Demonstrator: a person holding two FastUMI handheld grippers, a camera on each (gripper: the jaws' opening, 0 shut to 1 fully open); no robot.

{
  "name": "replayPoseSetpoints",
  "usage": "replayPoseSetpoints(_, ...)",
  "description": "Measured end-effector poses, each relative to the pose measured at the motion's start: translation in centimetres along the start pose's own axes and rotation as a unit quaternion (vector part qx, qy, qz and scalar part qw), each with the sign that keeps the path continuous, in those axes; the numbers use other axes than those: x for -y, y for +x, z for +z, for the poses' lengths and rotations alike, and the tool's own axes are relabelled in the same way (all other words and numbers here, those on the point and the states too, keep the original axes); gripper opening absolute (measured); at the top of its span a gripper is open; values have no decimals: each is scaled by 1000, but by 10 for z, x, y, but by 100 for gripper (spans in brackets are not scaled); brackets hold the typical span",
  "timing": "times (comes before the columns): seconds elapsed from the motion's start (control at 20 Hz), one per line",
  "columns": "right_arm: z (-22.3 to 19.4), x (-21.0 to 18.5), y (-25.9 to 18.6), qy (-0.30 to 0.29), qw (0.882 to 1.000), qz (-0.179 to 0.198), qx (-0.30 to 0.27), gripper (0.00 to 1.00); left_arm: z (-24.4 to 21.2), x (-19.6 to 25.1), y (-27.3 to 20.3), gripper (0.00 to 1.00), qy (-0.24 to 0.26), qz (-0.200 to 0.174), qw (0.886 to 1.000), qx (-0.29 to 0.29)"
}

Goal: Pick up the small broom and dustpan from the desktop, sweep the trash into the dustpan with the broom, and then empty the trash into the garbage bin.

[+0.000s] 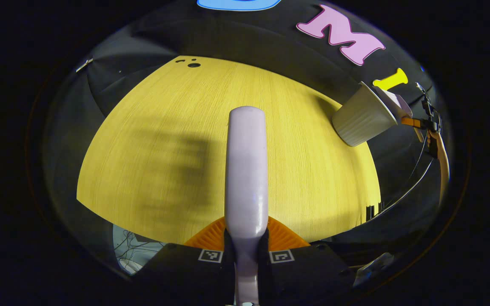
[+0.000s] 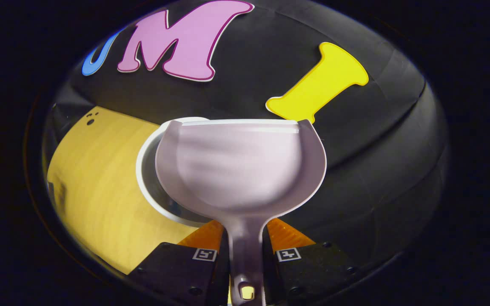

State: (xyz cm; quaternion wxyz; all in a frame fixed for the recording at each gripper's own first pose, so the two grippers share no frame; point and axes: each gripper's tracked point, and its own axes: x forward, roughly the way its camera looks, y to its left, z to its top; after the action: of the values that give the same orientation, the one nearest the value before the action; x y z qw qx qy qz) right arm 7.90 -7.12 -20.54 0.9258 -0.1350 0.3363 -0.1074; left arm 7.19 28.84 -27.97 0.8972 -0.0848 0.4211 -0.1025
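Observation:
My left gripper (image 1: 246, 238) is shut on the pale lilac small broom (image 1: 247, 170), which points forward above the yellow wooden desktop (image 1: 164, 127). My right gripper (image 2: 246, 242) is shut on the handle of the pale lilac dustpan (image 2: 240, 165). The pan hangs over the open mouth of the white garbage bin (image 2: 146, 170), and I see no trash in its scoop. In the left gripper view the ribbed white bin (image 1: 362, 121) stands at the desk's right edge, with the dustpan (image 1: 398, 102) tipped at its rim and the right gripper (image 1: 430, 127) behind it.
The broom's shadow falls on the desktop to its left. Small dark holes (image 1: 193, 64) mark the desk's far corner. Cables (image 1: 406, 187) hang past the desk's right edge, and pale floor with wires (image 1: 132, 253) shows below its near left edge.

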Motion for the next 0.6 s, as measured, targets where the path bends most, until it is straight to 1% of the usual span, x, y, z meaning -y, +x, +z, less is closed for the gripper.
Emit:
replayPoseSetpoints(0.1,6,-3,-2,27,999,14,11,36,2,1,-4,25,10,1,1000,7)
replayPoseSetpoints(0.2,19,-7,-13,53,998,28,28,36,0,1,-6,25,18,-1,1000,11)
replayPoseSetpoints(0.25,26,-8,-19,64,997,34,36,39,-2,1,-6,25,19,-3,1000,11)
replayPoseSetpoints(0.3,33,-7,-21,71,996,39,44,36,-4,2,-6,25,20,-6,1000,11)
replayPoseSetpoints(0.35,40,-7,-25,77,995,44,53,36,-5,3,-7,27,20,-9,1000,10)
replayPoseSetpoints(0.4,43,-9,-29,81,994,49,60,33,-8,2,-7,25,22,-11,1000,10)
replayPoseSetpoints(0.45,46,-11,-32,85,992,57,67,36,-9,2,-7,25,25,-13,1000,9)
replayPoseSetpoints(0.55,51,-18,-35,100,989,77,79,36,-8,-1,-6,25,31,-14,999,10)
replayPoseSetpoints(0.6,51,-28,-41,108,987,90,84,36,-6,0,-7,25,32,-17,999,13)
